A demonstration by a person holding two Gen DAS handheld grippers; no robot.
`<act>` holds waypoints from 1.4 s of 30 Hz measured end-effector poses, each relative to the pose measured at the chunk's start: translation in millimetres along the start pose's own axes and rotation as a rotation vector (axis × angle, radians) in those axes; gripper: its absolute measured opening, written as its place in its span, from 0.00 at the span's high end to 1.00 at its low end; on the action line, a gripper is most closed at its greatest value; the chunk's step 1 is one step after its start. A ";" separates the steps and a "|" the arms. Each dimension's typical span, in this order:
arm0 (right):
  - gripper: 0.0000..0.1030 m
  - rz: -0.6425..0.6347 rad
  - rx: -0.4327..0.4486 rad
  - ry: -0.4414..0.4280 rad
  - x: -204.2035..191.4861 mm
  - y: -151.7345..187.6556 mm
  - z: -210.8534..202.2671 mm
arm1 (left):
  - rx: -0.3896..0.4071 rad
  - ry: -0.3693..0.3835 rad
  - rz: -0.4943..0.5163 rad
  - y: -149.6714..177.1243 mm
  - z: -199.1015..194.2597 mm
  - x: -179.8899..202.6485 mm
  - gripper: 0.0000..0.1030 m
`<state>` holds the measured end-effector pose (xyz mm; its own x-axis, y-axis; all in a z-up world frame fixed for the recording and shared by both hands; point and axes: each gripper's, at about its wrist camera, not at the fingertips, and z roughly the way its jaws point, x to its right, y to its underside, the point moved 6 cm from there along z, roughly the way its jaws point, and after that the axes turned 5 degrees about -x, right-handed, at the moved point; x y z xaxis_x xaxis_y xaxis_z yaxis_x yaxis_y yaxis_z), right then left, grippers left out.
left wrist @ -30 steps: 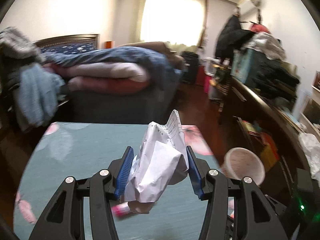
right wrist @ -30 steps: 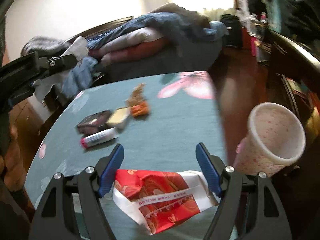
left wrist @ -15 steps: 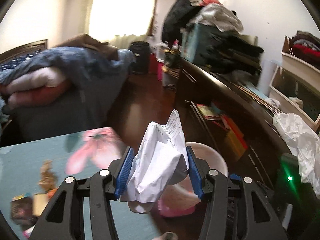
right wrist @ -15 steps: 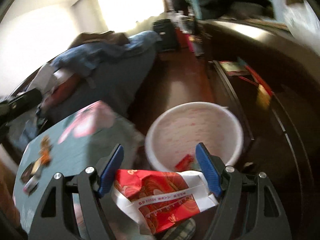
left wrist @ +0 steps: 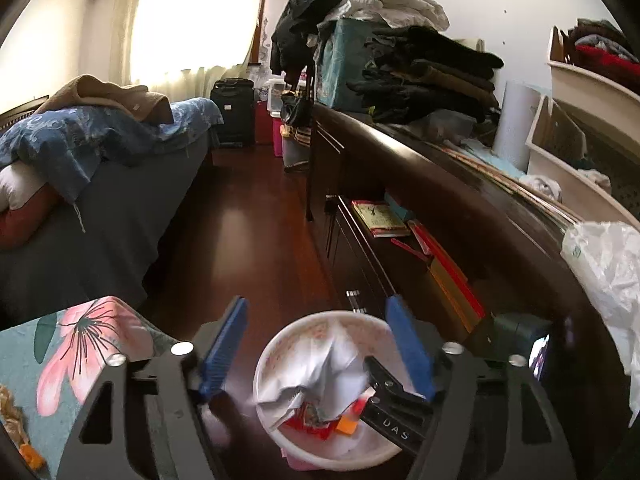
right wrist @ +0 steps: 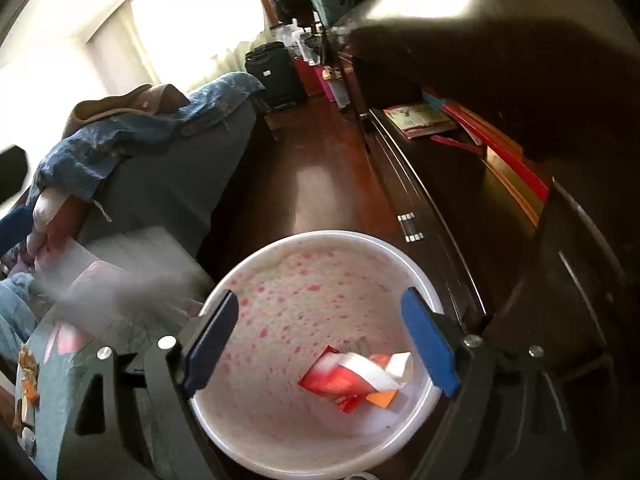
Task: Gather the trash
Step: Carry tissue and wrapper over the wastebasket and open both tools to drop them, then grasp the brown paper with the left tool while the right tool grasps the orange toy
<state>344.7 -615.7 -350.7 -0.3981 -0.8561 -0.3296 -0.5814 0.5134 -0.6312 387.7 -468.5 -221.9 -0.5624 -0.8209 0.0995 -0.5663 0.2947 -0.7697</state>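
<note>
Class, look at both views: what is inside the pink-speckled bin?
Inside the bin: a red-and-white wrapper, an orange scrap and, in the left view, crumpled white paper. Whatever lies beneath them is covered.

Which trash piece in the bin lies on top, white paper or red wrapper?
The crumpled white paper, seen in the left wrist view: it lies over the red wrapper, which shows only from under its lower edge inside the bin.

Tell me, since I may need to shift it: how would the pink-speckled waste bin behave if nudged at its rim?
The waste bin looks like thin plastic, so probably light. It holds only a red wrapper and crumpled paper, so it would likely slide or tip easily. Its rim may flex.
</note>
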 end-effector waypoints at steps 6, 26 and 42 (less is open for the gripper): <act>0.18 0.026 -0.017 0.022 7.9 14.5 -5.1 | 0.026 -0.023 -0.004 1.9 -18.0 -10.0 0.21; 0.08 -0.270 -0.063 -0.028 -116.4 79.2 -108.6 | 0.000 -0.299 -0.053 76.5 -136.8 -103.6 0.10; 0.07 -0.569 -0.070 -0.113 -246.1 132.2 -138.9 | -0.267 -0.386 -0.481 126.0 -81.4 -302.0 0.34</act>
<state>267.2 -328.9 -255.5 0.0668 -0.9974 -0.0274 -0.7285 -0.0300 -0.6844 437.1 -143.6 -297.6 0.0176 -0.9924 0.1219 -0.8577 -0.0777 -0.5082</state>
